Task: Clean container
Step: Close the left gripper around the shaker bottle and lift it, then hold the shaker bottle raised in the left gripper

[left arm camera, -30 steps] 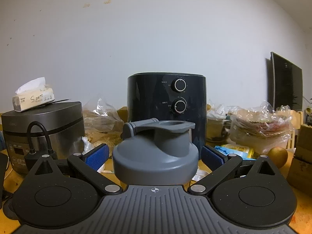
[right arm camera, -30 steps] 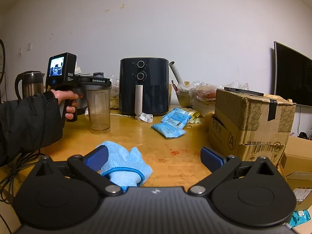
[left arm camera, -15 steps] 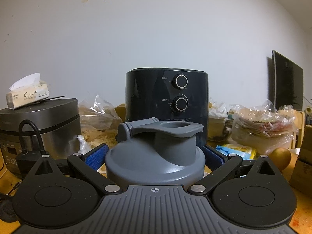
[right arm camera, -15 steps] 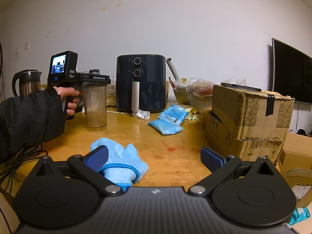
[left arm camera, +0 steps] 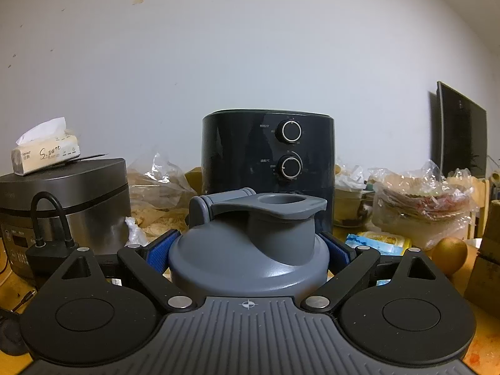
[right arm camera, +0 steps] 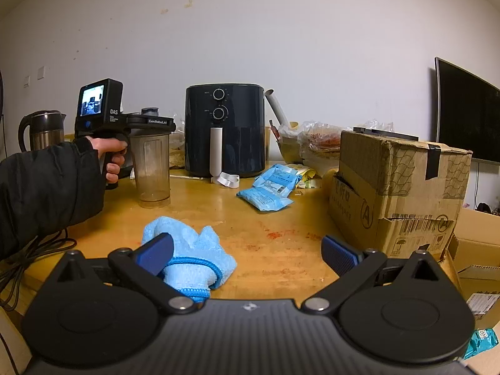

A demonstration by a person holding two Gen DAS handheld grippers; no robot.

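A clear, cloudy plastic container [right arm camera: 151,168] stands upright on the wooden table [right arm camera: 297,250], topped by a grey flip-spout lid [left arm camera: 250,268]. My left gripper [left arm camera: 249,250], held by a hand in a dark sleeve [right arm camera: 47,187], sits at lid height with both blue pads [left arm camera: 161,250] pressed to the lid's sides. In the right wrist view this left gripper [right arm camera: 150,122] shows as a black body over the container's top. A crumpled light blue cloth [right arm camera: 193,250] lies on the table near me. My right gripper [right arm camera: 248,253] is open, its left finger overlapping the cloth.
A dark air fryer [right arm camera: 225,134] stands behind the container. A rice cooker [left arm camera: 62,203] with a tissue pack [left arm camera: 47,153] and a kettle [right arm camera: 40,131] are at the left. Blue packets [right arm camera: 268,187] and a large cardboard box [right arm camera: 397,187] fill the right side.
The left gripper has moved forward so the lid sits deeper between its fingers, and the pads have closed onto the lid's sides. The right gripper has drifted slightly; the cloth lies unmoved.
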